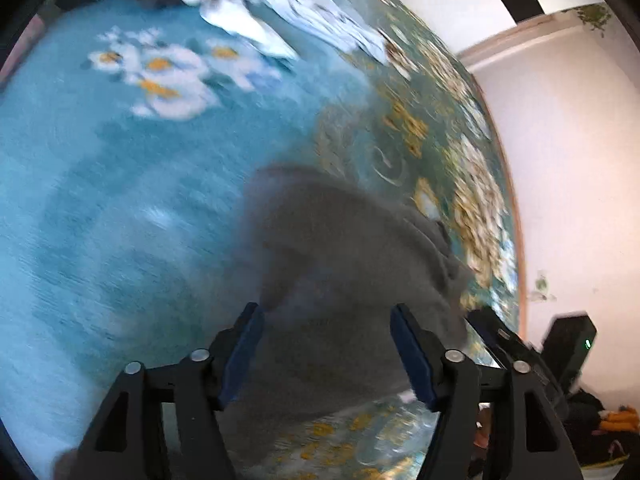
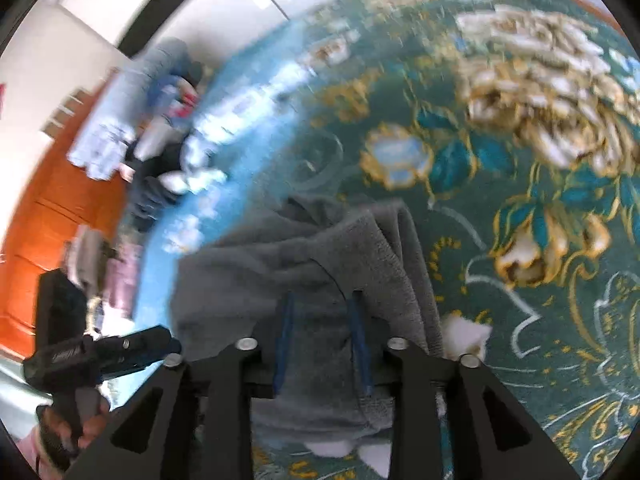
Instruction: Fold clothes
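A grey garment [image 1: 340,248] hangs bunched above a green floral carpet [image 1: 404,128] and a blue flowered blanket [image 1: 120,160]. My left gripper [image 1: 326,312] is open, its blue pads wide apart around the grey cloth's lower part; the view is blurred. In the right wrist view my right gripper [image 2: 322,304] is shut on a fold of the grey garment [image 2: 280,264], the cloth draped over its fingers. The left gripper also shows at the lower left of the right wrist view [image 2: 120,350].
A pile of white and light-blue clothes [image 1: 280,8] lies at the far end of the blanket. More clothes [image 2: 132,128] are heaped by an orange wooden door [image 2: 52,208]. White walls [image 1: 568,160] border the carpet. A black device [image 1: 568,344] stands by the wall.
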The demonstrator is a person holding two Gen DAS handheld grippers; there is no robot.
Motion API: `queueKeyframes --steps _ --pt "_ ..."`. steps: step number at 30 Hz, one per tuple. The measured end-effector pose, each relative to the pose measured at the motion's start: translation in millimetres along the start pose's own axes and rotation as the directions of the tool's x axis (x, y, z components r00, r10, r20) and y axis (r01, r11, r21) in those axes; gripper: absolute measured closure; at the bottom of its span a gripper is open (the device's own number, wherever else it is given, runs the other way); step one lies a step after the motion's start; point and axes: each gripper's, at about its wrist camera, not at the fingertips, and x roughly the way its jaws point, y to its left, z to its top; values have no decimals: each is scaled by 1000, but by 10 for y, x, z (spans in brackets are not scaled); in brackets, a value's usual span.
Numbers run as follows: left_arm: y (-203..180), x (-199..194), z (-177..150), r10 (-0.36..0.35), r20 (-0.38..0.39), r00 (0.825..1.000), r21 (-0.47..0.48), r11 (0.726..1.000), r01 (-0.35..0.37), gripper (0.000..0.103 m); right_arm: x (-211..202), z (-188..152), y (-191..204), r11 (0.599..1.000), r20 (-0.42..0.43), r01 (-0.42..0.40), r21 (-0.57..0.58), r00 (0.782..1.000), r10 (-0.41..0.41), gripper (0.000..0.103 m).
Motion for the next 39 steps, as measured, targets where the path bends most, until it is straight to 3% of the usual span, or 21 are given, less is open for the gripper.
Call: queueKeyframes --steps 1,6,11,19,22,23,25,26,30,34,39 --pt "60 -8 22 29 3 1000 -11 1000 -29 24 -41 -9 -67 1000 2 -15 21 1000 15 50" --pt "224 187 22 -1 -78 997 -64 998 -5 24 12 -102 -533 982 -43 -34 186 998 43 50" --pt "389 382 22 -34 -157 987 -120 993 15 24 293 -211 -825 917 -63 -192 348 972 227 49" --pt "453 490 106 -47 -181 982 -141 990 22 24 517 -132 -837 882 -30 -250 400 958 285 49" --pt "379 502 120 -20 -172 985 -108 994 1 25 546 -121 -805 870 -10 -254 422 959 284 47" --pt "359 492 121 -12 -167 986 -98 995 -5 26 540 -125 -776 873 -8 -243 422 962 271 48" --pt "332 480 114 -28 -164 986 -88 996 13 45 531 -139 -744 872 -13 -227 433 966 258 61" --pt "314 477 110 -43 -164 986 -89 996 29 55 527 -147 -730 871 -15 -221 439 967 253 63" --pt "216 352 66 -16 -129 992 -53 999 9 73 415 -120 -641 872 -8 -220 437 969 248 73" --pt "131 143 33 -50 -79 996 -49 998 46 79 242 -43 -449 894 -9 -218 391 971 240 75" --pt "-61 -270 15 -118 -37 992 41 992 120 80 -105 77 -82 927 -3 -219 304 973 230 76"
